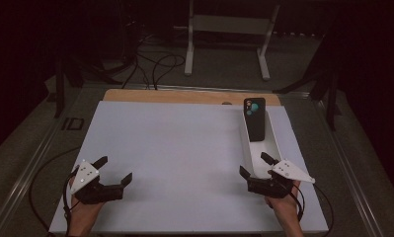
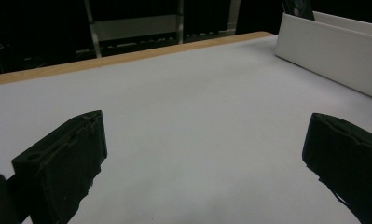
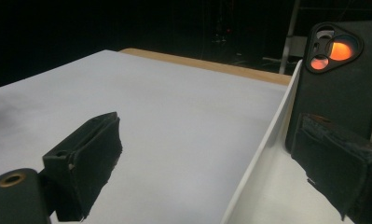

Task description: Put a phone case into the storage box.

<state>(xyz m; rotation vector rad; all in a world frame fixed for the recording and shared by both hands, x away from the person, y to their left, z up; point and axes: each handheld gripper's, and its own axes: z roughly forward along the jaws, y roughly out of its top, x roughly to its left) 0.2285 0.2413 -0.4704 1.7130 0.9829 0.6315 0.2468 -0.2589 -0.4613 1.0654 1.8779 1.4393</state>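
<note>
Two black jaws rise from the bottom of the right gripper view, spread wide with nothing between them; one stands at lower left over the white table [image 3: 174, 116], the other at lower right inside a white tray [image 3: 263, 154], whose near wall runs between them. Just behind the right-hand jaw, in the upper right of that frame, a black phone [image 3: 347, 88] stands upright with its back to the camera, its camera lenses glowing orange. No brand name or writing can be read on it.

Seen from the high view, the right gripper [image 1: 258, 165] sits at lower right, held by a hand [image 1: 283, 207], its jaws wide apart and straddling the tray's [image 1: 247, 148] left wall at its near end. At the tray's far end, right of centre in the frame, the phone [image 1: 255, 121] leans with its lenses showing teal. At lower left, well apart from the tray, the left gripper [image 1: 115, 170] is held low over the table [image 1: 184, 148] by the other hand [image 1: 83, 212], jaws likewise wide open and empty.

Along the left gripper view, bare white table [image 2: 197, 116] lies between its two jaws, with the tray [image 2: 328, 56] at upper right and the top of the phone [image 2: 298, 7] showing above its wall.
</note>
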